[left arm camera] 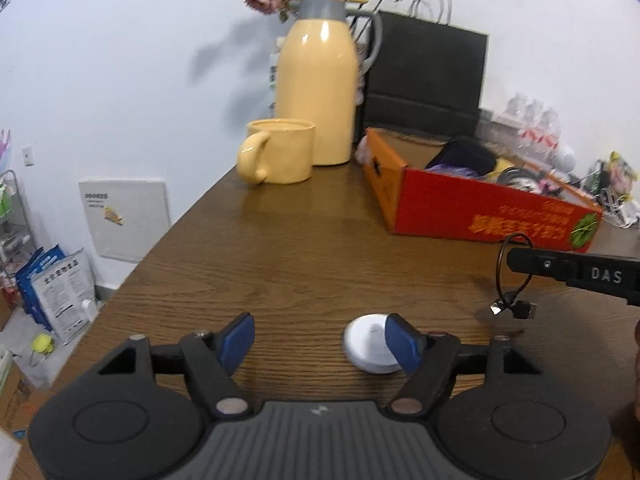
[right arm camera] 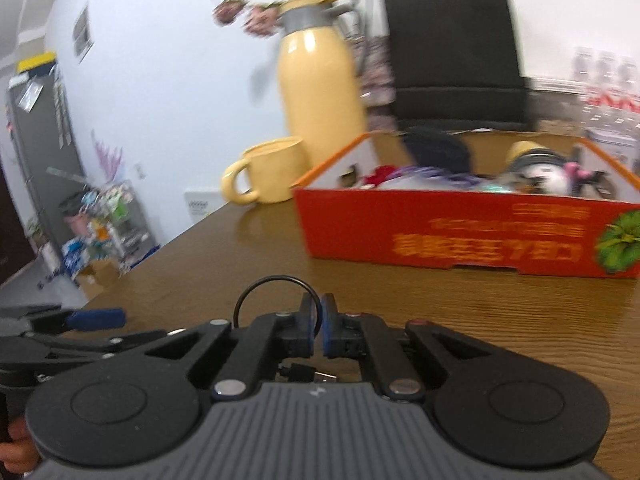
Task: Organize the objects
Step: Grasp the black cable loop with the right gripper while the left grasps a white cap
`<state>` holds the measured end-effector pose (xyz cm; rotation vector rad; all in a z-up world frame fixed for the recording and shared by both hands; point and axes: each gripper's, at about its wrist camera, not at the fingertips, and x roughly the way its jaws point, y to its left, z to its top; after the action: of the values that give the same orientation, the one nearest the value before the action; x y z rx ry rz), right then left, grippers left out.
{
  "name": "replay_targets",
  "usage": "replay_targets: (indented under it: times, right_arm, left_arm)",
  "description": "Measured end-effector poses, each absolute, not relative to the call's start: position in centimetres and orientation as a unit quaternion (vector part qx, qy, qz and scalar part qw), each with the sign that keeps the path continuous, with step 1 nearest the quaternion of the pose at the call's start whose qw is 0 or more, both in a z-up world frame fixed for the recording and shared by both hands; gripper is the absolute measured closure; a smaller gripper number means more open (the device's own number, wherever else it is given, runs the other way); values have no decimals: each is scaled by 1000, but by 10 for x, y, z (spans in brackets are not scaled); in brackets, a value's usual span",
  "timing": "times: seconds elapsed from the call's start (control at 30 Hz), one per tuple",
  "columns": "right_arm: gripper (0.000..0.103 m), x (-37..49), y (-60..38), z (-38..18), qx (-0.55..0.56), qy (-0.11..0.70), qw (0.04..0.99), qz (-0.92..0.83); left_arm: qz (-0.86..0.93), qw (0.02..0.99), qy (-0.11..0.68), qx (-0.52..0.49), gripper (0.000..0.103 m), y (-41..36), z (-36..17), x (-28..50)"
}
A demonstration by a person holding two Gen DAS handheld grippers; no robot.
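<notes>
My right gripper [right arm camera: 317,320] is shut on a short black cable [right arm camera: 276,284]; its loop sticks out past the pads and its plugs hang below. The left wrist view shows that cable [left arm camera: 514,276] dangling from the right gripper's tip [left arm camera: 516,258] above the wooden table [left arm camera: 304,248]. My left gripper [left arm camera: 324,340] stands open low over the table, nothing between its pads. A white round disc [left arm camera: 366,346] lies on the table, partly behind the right blue pad [left arm camera: 402,344]. The red and orange cardboard box [right arm camera: 460,232] holding several items sits ahead to the right.
A yellow thermos jug [left arm camera: 318,88] and a yellow mug [left arm camera: 280,156] stand at the table's far edge, a black paper bag [left arm camera: 428,76] behind the box. Dried flowers rise behind the jug. Shelves and packages stand on the floor to the left.
</notes>
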<state>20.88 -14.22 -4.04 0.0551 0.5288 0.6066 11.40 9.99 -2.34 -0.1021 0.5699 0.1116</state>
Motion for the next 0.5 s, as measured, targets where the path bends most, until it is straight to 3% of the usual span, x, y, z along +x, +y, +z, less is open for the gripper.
replay_targets:
  times: [0.2,0.3,0.5]
  right_arm:
    - [99,207,-162,-41,37,249,928,276]
    - [99,203,-165,-42,33,243,930,274]
    - [99,197,-168,-40,31,232,932,277]
  left_arm:
    - [48,954,295,-36,29,77,-25,122]
    - [57,951,303,-33,65,74,-27,124]
    - [54,952,298,-47,65,72,-22,123]
